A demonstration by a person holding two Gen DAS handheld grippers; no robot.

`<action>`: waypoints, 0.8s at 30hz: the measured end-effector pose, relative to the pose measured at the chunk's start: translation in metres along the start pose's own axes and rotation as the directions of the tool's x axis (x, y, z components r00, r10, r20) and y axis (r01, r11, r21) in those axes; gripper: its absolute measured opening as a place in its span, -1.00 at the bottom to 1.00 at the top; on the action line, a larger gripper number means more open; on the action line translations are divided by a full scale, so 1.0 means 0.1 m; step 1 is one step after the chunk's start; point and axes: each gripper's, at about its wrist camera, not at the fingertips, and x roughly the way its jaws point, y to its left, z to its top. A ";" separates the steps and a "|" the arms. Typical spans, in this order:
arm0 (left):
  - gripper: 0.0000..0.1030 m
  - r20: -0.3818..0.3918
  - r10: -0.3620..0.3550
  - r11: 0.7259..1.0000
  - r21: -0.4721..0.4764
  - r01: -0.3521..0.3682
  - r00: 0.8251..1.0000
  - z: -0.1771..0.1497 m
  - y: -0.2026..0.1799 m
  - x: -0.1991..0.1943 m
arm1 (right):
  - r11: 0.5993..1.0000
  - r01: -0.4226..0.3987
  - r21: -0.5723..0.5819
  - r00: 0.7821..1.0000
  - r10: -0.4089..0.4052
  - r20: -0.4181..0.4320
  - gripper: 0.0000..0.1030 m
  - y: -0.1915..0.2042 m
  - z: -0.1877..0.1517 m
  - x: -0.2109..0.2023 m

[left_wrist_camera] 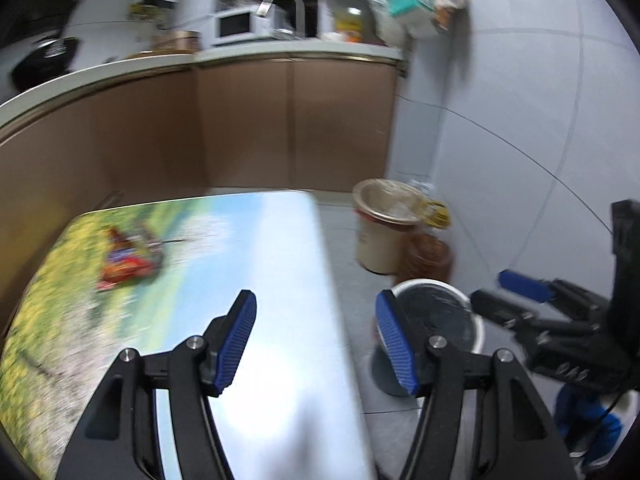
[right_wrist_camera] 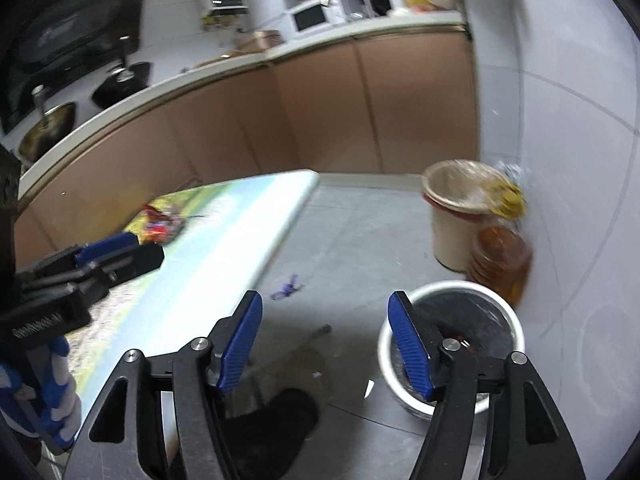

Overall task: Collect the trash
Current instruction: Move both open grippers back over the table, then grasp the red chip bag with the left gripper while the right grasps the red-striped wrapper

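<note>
Both our left gripper (left_wrist_camera: 316,340) and right gripper (right_wrist_camera: 326,342) gape empty; the red wrapper (left_wrist_camera: 128,266) mid-table (left_wrist_camera: 280,264) looks light, crinkly—we pinch 1 edge.

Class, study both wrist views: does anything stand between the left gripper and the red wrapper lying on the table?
Nothing visible does. The left gripper is open above the table, and only bare tabletop lies between it and the red wrapper, which sits ahead and to its left.
</note>
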 end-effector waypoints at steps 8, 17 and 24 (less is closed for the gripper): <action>0.33 0.059 0.173 0.980 -0.112 -0.166 0.983 -0.26 0.79 -0.63 | 0.991 -0.089 -0.098 0.995 0.093 0.030 0.36 0.78 0.14 -0.21; 0.36 0.086 0.319 0.936 -0.183 -0.300 0.944 -0.51 1.33 -1.11 | 0.976 -0.124 -0.179 0.992 0.128 0.013 0.39 1.47 0.13 -0.22; 0.36 0.107 0.361 0.916 -0.230 -0.330 0.926 -0.59 1.53 -1.35 | 0.966 -0.132 -0.223 0.991 0.135 -0.001 0.39 1.78 0.11 -0.25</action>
